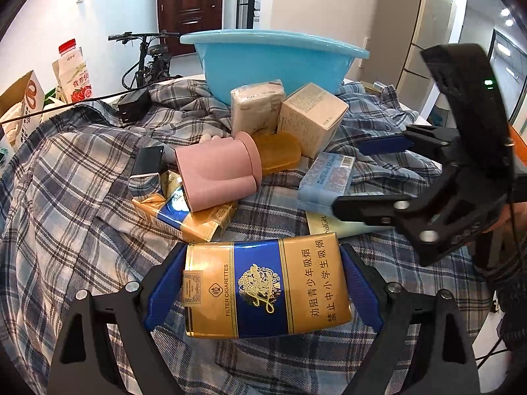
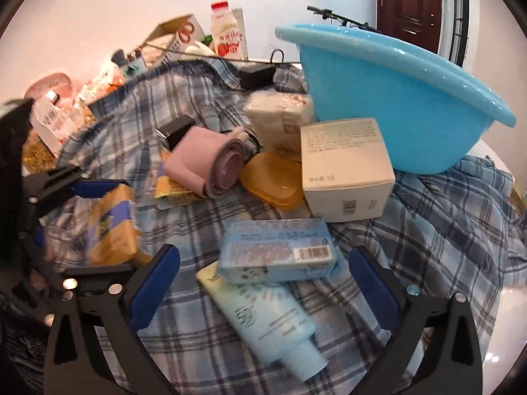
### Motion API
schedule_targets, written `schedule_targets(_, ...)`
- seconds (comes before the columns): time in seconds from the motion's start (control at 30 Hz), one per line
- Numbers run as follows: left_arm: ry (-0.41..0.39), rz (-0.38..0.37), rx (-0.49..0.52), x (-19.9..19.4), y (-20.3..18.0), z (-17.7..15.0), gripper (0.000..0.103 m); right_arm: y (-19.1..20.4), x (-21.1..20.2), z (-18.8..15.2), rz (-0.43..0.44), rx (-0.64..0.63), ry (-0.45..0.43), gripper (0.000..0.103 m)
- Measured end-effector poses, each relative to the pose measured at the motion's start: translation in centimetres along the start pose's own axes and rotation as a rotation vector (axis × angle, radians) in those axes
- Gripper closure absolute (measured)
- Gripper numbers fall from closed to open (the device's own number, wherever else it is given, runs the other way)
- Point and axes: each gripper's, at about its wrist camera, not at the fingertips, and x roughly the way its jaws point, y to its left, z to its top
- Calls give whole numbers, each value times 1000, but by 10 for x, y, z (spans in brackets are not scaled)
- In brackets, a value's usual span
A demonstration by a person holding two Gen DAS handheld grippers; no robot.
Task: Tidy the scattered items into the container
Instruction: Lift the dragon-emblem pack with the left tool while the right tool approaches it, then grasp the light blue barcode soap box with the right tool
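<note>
A glossy gold-and-blue cigarette pack (image 1: 266,288) sits clamped between the blue pads of the left gripper (image 1: 263,291), near the camera, above the plaid cloth (image 1: 75,197). The right gripper (image 2: 263,289) stands wide open around a pale blue rectangular soap bar (image 2: 278,253) lying on a smooth tube (image 2: 266,319). The round blue plastic basin (image 1: 273,62) stands far behind.

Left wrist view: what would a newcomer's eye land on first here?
The gold-and-blue cigarette pack clamped in the left gripper fills the foreground. Behind it, a bright blue basin stands at the back of the plaid cloth, with a pink cup lying on its side among the boxes between.
</note>
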Motion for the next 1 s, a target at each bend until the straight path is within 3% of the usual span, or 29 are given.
schedule_targets(0.3,19,-13,-11,6,6,0,12,-6,23,4,11,-24,55,1)
schedule_targets(0.33,22,-12,-14,7,7,0,12,-8,24,4,17,-14,53,4)
schedule_targets(0.37,24,-12,-17,8,8,0,12,-10,25,3,21,-1,55,17)
schedule_targets(0.4,26,-13,-20,8,9,0,12,-11,27,3,28,1,64,23)
schedule_targets(0.53,28,-15,-25,9,11,1,12,-5,25,2,4,-21,64,28)
schedule_targets(0.73,30,-26,-21,10,7,2,12,3,11,-3,-43,-15,48,30)
schedule_targets(1.0,26,-50,12,11,-8,2,12,9,-21,-19,-96,101,37,30)
